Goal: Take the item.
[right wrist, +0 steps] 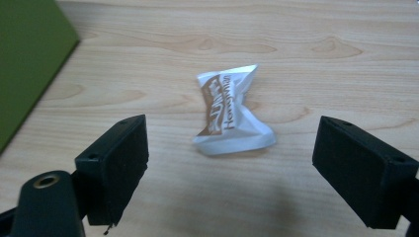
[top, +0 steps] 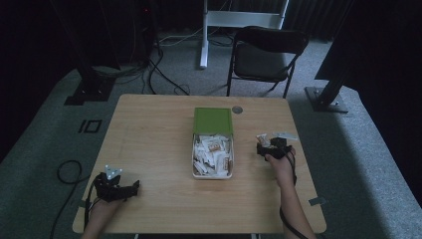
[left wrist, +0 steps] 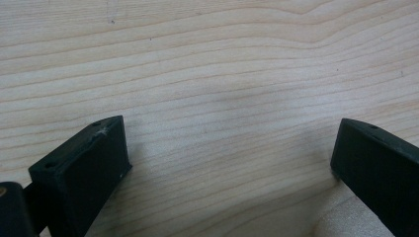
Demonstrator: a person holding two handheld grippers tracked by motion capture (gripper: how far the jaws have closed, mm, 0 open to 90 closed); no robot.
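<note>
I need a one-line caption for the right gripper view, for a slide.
Right gripper with open jaws above a white and brown candy packet lying on the wooden table, green box lid at the left edge.

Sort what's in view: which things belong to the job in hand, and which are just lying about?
In the job: packet lying on the table between the right tool's open jaws; green box of packets.

Lying about: folding chair, floor cables, left tool idle, open.
</note>
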